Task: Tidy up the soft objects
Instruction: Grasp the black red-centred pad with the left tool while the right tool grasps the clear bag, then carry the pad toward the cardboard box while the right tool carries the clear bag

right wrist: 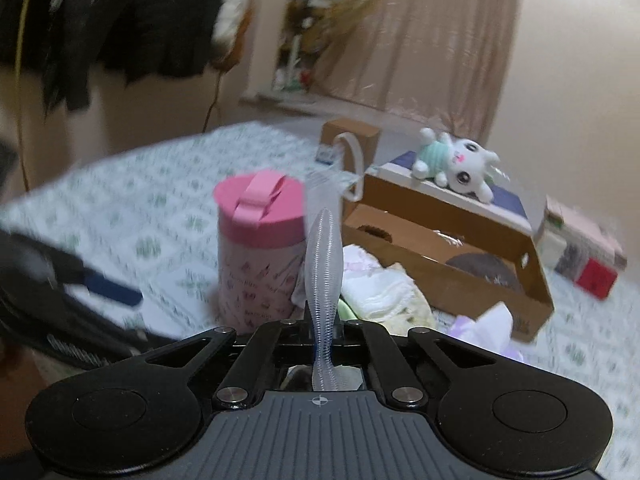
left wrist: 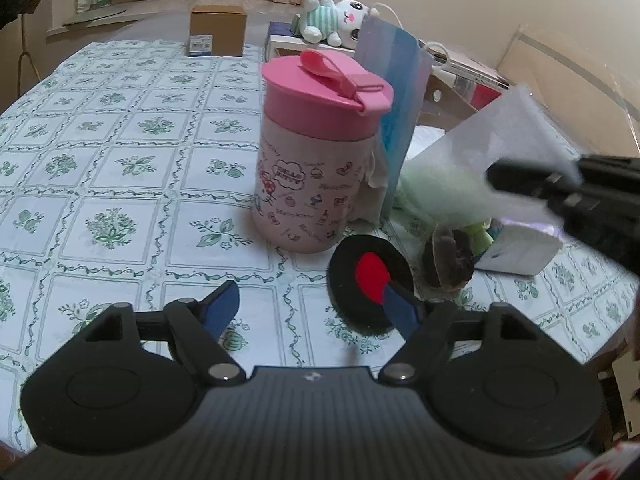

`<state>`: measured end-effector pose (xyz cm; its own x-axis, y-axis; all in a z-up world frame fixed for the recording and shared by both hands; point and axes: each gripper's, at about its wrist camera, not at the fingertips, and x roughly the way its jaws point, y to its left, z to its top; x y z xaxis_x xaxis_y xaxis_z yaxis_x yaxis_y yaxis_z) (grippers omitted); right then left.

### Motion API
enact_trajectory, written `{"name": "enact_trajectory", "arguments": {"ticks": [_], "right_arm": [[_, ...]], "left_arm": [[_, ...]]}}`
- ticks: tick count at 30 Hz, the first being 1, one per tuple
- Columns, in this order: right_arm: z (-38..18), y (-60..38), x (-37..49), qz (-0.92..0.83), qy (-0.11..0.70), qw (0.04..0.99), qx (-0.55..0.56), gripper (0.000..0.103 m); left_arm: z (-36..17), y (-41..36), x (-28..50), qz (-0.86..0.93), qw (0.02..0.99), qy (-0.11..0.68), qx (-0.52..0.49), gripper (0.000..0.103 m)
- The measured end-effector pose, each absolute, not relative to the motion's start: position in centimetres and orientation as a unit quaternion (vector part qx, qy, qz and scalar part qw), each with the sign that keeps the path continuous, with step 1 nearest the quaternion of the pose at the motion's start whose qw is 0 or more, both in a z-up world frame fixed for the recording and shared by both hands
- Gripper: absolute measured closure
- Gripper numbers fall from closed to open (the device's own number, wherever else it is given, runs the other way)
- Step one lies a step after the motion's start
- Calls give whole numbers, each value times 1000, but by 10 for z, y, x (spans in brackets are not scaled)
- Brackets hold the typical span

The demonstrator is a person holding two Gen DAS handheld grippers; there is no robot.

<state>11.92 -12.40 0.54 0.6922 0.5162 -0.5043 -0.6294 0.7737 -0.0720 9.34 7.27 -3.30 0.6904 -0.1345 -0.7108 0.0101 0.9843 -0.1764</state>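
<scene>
In the right wrist view my right gripper [right wrist: 323, 318] is shut on a pleated face mask [right wrist: 324, 256], seen edge-on and rising from the jaws. In the left wrist view that mask [left wrist: 394, 96] hangs blue and white behind the pink Hello Kitty cup [left wrist: 316, 160], and the right gripper [left wrist: 496, 178] reaches in from the right. My left gripper [left wrist: 313, 310] is open low over the tablecloth, nothing between its blue pads. A black round pad with a red spot [left wrist: 366, 280] lies just beyond its right finger.
A white bunny plush [right wrist: 456, 160] lies on an open cardboard box [right wrist: 460, 284]. White cloths [right wrist: 380, 284] and a pale green plush [left wrist: 436, 192] are heaped beside the cup [right wrist: 256, 248]. A tissue pack [left wrist: 520, 250], a brown puff [left wrist: 448, 260] and a small brown carton [left wrist: 218, 30] also stand on the table.
</scene>
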Motion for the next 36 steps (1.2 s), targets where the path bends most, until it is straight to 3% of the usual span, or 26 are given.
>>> {"name": "enact_trajectory", "arguments": {"ticks": [10,19,22,27,36], "right_arm": [[44,-196,118,264,220,939,16,101],[59,-226,116,242,206,947,39,101],[56,-227,115,240,210,947,41,101],[50,-228,119,239,216,946,44,101],[51,-232,115,238,214,946,48,101]], "left_arm": [[-53,43,111,-79,911,404,-31,21],[-69,17,132,-100,906,411,14,21],[-72,12,135,-93,907,409,33,26],[-74,13,134,-88,908,408,37,41],[-62,11,120,-85,910,405,43,44]]}}
